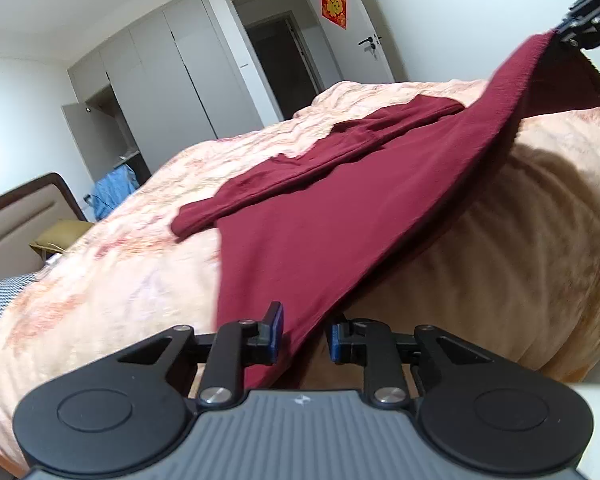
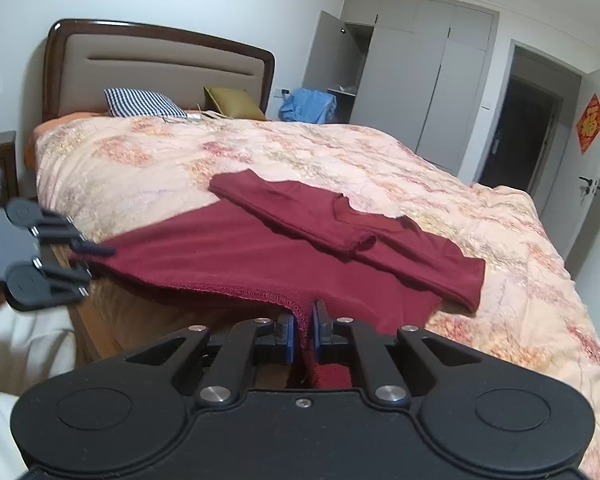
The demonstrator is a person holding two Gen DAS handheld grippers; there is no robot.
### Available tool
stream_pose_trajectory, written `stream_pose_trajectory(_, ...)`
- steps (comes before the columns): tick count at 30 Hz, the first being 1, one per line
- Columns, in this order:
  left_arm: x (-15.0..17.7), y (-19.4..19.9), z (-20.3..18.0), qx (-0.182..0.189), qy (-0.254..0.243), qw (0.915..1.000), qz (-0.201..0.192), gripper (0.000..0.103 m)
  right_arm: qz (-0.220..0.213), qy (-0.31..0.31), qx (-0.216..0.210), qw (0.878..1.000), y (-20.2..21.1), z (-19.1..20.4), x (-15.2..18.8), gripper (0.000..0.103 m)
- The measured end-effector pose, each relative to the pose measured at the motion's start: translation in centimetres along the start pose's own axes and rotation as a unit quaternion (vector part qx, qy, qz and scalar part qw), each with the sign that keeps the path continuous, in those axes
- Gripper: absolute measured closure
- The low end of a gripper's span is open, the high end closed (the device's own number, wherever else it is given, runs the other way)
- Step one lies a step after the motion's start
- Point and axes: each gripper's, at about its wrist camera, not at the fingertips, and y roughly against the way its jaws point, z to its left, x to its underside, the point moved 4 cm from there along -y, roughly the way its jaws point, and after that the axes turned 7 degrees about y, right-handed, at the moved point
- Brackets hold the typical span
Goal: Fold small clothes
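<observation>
Partly lifted dark red garment (image 2: 228,256), sleeves folded

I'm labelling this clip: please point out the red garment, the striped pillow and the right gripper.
red garment (image 2: 220,256): right wrist view, flat body panel.
striped pillow (image 2: 140,103): right wrist view, its middle.
right gripper (image 2: 303,330): right wrist view, between fingertips.
</observation>
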Motion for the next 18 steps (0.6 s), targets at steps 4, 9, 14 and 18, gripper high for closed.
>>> stream_pose_trajectory(4,0.5,0.1,1.3,-0.011,-0.010,0.9999,0.002,0.087,0.014,0.012,0.018,1.000,-0.4,1.0,1.9,0.094)
stream_pose_trajectory(9,-0.3,0.9,1.7,-0.010,-0.013,0.9995,-0.028,0.099,0.009,0.032,0.072,0.997,-0.4,2.4,4.1,0.097)
stream_pose_trajectory(14,-1.5,3.6,1.8,-0.002,-0.028,0.9960,-0.085,0.100,-0.031,0.014,0.109,0.993,2.2,2.8,4.6,0.098)
stream_pose_trajectory(18,-2.9,6.0,2.1,0.023,-0.019,0.9963,-0.080,0.100,-0.028,-0.002,0.071,0.997,5.3,2.6,3.9,0.098)
